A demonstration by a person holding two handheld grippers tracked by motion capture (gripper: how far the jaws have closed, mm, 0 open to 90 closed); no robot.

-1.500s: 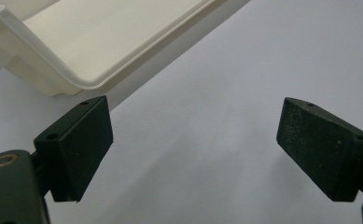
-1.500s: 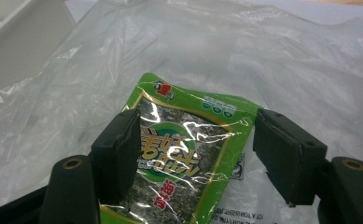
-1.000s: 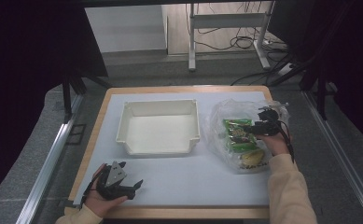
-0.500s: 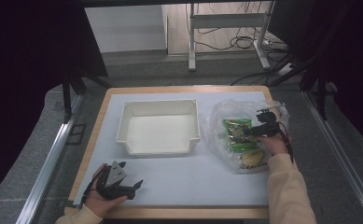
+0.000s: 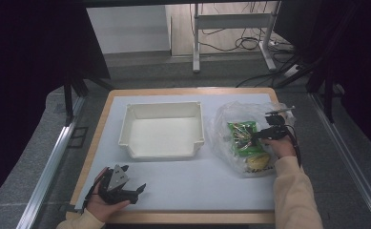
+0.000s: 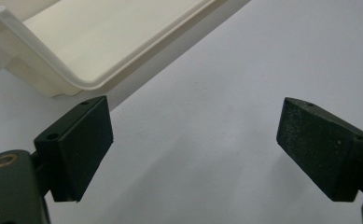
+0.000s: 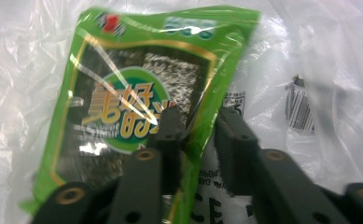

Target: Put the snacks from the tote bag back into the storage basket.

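The right gripper (image 7: 195,128), jaws pinching the green seaweed packet (image 7: 137,116) at three o'clock; white bin (image 5: 161,131) empty; left gripper (image 6: 195,149) spread, idle.

The bench (image 5: 173,186) is bright, but the room around it is dark. Light shines off the plastic bag (image 7: 39,56). Close-up pictures look blurry.

Wood-edged table (image 5: 102,125) sitting on grey floor (image 5: 25,181); metal stand (image 5: 233,21) and loose cables (image 5: 250,43) lying beyond; dark curtains (image 5: 25,47) hanging either side.
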